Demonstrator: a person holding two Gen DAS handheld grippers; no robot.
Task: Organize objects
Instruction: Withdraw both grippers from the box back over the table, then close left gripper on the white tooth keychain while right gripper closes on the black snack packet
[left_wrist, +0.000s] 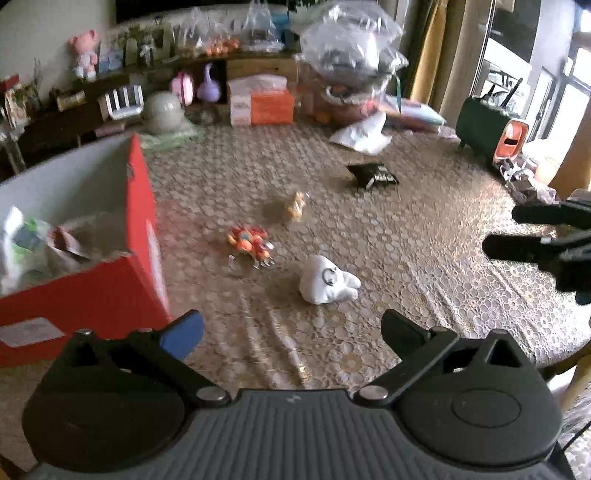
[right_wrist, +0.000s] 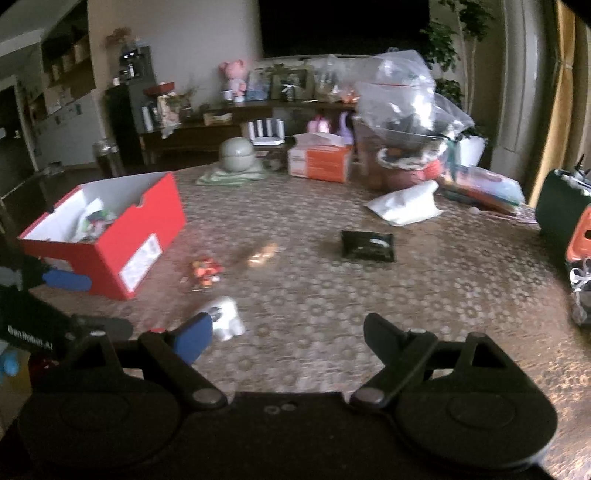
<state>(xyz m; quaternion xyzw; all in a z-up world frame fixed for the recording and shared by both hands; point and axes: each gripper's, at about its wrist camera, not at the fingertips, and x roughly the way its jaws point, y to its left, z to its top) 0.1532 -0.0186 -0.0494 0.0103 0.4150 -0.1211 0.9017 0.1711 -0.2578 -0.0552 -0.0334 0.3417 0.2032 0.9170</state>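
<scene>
Both grippers stand with jaws spread wide and nothing between them. Left gripper (left_wrist: 291, 328) hovers over the near edge of the table (left_wrist: 424, 229), with the white plush toy (left_wrist: 327, 280) just ahead of its fingertips and a little toward its right finger. Right gripper (right_wrist: 288, 332) hangs over the same near edge further along; in its view the same white plush toy (right_wrist: 225, 317) sits just beyond its left, blue-padded finger (right_wrist: 194, 338), off the centre line.

Beyond the plush, toward the middle of the table, lie an orange toy (left_wrist: 249, 240), a small tan item (left_wrist: 295, 206) too blurred to identify, and a black packet (left_wrist: 373, 173). The red box (left_wrist: 92, 258) stands open at the left side of the table, already holding some things.

Judgement: the plush is the nearest loose object to either hand, and the left gripper is better lined up on it; a short forward and downward reach should bring it between the fingers. Its long axis runs roughly across the left gripper's line of approach, so some wrist roll may be needed for a narrower bite. The box lies to the left of that hand, a short carry.

The black packet lies well ahead of the right gripper.
</scene>
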